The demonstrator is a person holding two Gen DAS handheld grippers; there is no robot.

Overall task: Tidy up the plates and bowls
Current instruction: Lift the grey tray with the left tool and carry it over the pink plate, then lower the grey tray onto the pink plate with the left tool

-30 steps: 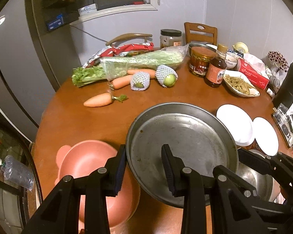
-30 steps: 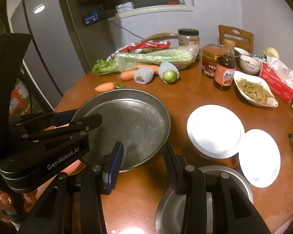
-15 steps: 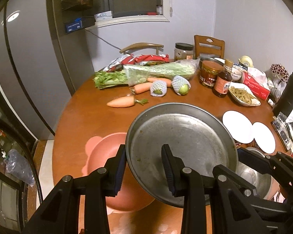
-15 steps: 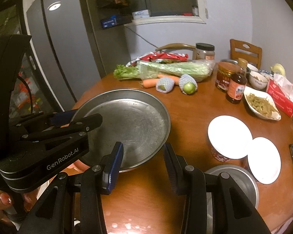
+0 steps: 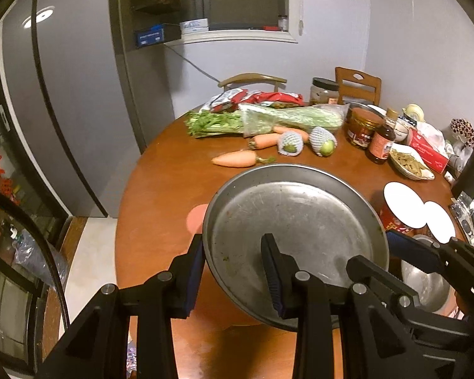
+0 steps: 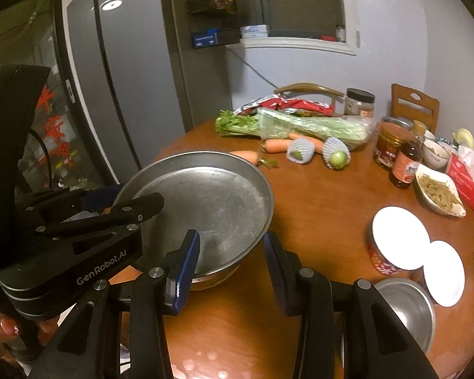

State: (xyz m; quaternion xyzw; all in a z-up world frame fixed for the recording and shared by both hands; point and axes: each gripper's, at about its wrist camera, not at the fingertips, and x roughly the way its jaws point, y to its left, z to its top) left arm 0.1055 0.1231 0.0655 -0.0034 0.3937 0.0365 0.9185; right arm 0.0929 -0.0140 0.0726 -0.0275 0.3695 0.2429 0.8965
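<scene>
My left gripper [image 5: 233,271] is shut on the near rim of a large round steel plate [image 5: 294,218] and holds it high above the table. The plate also shows in the right wrist view [image 6: 205,202], with the left gripper [image 6: 107,205] clamped on its left rim. A pink bowl [image 5: 196,218] sits below, mostly hidden by the plate. My right gripper [image 6: 232,268] is open and empty, close beside the plate's right edge. A steel bowl [image 6: 407,306] and two white plates [image 6: 399,237] [image 6: 444,271] lie at the right.
The round wooden table [image 6: 316,202] carries carrots [image 5: 237,159], celery [image 5: 287,118], netted fruit [image 6: 336,157], jars and a sauce bottle [image 6: 406,165], a dish of food [image 6: 439,194] and a red box. A grey fridge [image 6: 136,94] stands at left; chairs stand behind.
My left gripper has lifted the steel plate higher and back; the table looks farther away and the pink bowl is now almost hidden under the plate. The right gripper rose alongside, still open.
</scene>
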